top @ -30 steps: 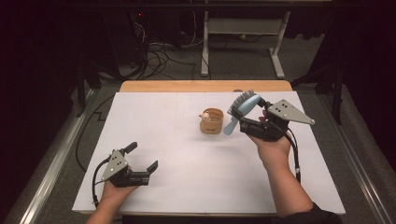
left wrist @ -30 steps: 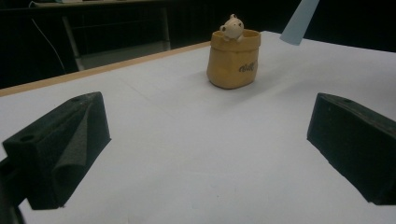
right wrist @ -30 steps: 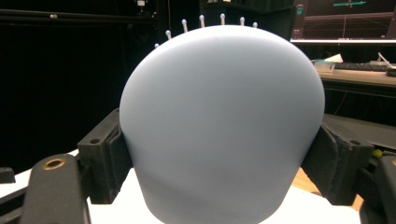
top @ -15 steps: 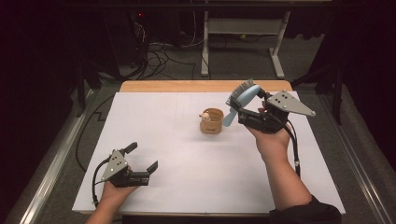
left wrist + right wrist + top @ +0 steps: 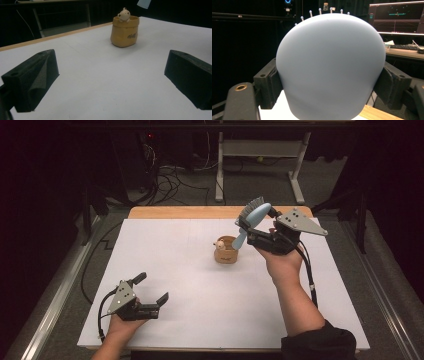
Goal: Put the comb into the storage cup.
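A small tan pot (image 5: 226, 251) with a little bear figure on its rim stands near the middle of the white table (image 5: 200, 295); it shows ahead in the left gripper view (image 5: 124, 31). My right gripper (image 5: 248, 227) is raised just right of the pot, shut on the head of a pale blue hairbrush (image 5: 252, 217), whose handle slants down toward the pot's mouth. The brush's smooth back (image 5: 330, 67) faces the right gripper view, clamped between both pads (image 5: 270, 80), bristle tips showing above. My left gripper (image 5: 152, 290) rests open near the front left, nothing between its fingers (image 5: 32, 77).
A wooden strip (image 5: 180, 212) edges the table's far side. Behind it lie floor cables (image 5: 170, 180) and a white frame stand (image 5: 260, 160). Metal rails (image 5: 55, 300) run along both sides. A desk with monitors (image 5: 397, 17) appears in the right gripper view.
My right gripper has lifted and tilted with the brush, carrying it up and slightly away from me above the pot's right side. The left gripper has stayed still.
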A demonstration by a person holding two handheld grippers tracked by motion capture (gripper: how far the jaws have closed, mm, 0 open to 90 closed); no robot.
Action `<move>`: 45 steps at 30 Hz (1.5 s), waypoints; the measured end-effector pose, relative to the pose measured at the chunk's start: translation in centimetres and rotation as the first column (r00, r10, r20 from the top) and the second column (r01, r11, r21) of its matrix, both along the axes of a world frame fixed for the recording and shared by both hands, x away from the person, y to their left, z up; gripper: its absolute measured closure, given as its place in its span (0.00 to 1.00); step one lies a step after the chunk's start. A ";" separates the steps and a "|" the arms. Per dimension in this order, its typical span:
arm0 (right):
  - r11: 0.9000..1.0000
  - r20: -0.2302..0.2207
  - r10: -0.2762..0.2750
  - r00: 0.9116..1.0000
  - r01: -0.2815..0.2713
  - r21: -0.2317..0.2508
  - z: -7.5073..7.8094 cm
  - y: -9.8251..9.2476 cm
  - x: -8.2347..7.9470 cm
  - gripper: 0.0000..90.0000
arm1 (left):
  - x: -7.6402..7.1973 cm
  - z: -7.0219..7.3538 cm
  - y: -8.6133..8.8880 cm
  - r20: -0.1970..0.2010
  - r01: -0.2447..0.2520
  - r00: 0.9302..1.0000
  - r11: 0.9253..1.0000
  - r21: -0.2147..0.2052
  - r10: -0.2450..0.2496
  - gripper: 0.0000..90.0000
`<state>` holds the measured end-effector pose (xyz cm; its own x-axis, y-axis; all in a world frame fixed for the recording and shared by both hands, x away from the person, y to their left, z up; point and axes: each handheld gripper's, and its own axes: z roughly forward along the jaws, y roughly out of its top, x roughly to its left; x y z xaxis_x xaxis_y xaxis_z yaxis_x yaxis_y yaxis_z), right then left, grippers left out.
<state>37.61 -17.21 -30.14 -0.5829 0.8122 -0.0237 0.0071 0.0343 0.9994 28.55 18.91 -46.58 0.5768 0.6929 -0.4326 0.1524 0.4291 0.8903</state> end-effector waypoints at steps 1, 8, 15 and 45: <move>1.000 -0.004 0.000 1.000 0.000 0.001 0.0 0.1 0.1 0.23 | 0.0 0.0 0.0 0.003 -0.002 1.000 1.000 -0.002 0.002 0.01; 1.000 -0.016 -0.004 1.000 0.004 0.002 -0.4 0.7 1.2 0.23 | 0.0 0.0 0.1 0.001 -0.003 1.000 1.000 -0.007 0.003 0.01; 1.000 -0.025 -0.010 1.000 0.010 0.000 -0.7 1.4 2.2 0.23 | 0.0 0.0 0.0 0.003 0.001 1.000 1.000 0.000 -0.001 0.01; 0.999 -0.089 -0.047 0.995 0.045 -0.027 -4.5 3.1 5.1 0.23 | 0.0 -0.1 0.2 -0.002 0.001 1.000 1.000 -0.002 -0.001 0.01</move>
